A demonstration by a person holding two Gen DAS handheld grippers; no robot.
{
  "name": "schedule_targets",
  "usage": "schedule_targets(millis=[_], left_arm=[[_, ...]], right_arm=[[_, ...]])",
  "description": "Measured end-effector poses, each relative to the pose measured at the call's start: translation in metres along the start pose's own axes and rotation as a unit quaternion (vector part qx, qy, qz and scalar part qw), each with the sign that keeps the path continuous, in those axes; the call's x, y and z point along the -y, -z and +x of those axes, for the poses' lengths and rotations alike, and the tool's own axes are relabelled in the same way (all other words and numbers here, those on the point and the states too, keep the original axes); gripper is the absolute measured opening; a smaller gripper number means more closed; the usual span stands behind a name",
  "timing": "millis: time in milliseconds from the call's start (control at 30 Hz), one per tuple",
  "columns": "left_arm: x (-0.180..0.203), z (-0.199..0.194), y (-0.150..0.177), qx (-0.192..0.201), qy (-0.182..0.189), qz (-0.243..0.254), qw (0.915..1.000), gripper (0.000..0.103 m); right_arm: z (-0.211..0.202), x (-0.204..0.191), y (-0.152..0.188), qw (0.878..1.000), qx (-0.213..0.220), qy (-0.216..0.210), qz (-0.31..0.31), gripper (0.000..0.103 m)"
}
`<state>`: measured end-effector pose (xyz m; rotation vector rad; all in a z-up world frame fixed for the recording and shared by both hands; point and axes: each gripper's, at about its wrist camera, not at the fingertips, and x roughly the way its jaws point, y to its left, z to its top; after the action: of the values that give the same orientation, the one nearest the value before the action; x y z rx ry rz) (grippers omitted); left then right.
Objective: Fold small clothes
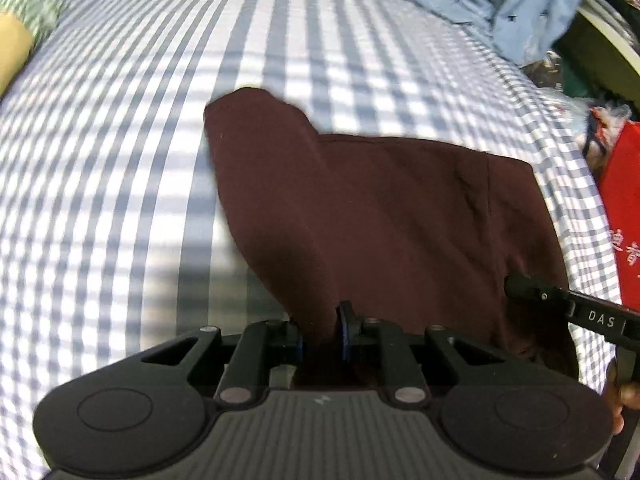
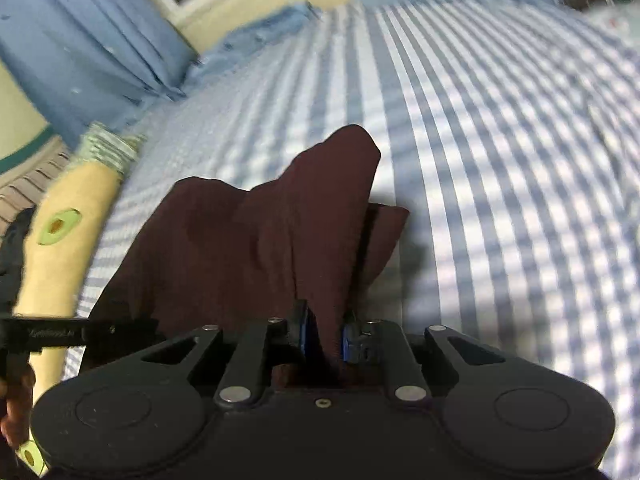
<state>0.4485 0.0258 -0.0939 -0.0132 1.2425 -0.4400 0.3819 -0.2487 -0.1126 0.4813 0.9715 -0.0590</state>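
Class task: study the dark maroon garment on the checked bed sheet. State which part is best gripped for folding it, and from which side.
Grip the maroon garment at its near edge, one corner per gripper, coming from above on the holder's side. That edge bunches thin enough for the left gripper and right gripper, now shut on it, while the rest drapes away over the checked sheet.

The garment (image 1: 400, 216) is dark maroon on a blue-and-white checked sheet (image 1: 120, 160). At two o'clock, a light blue cloth (image 1: 536, 4); at three, a red box (image 1: 624, 200).
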Motion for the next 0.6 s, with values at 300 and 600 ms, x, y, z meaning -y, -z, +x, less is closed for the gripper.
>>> schedule_targets(millis=[300,600], left_arm=[[-0.007,0.014,0.003,-0.007,-0.021,-0.005,0.9997,0.038],[0.007,-0.002,0.014,0.029,-0.065,0.011,0.9974,0.095]], right_arm=[[-0.002,0.009,0.021,0.997,0.017,0.076,0.012,0.049],[-0.042,0.005,0.058,0.994,0.068,0.090,0.010,0.094]])
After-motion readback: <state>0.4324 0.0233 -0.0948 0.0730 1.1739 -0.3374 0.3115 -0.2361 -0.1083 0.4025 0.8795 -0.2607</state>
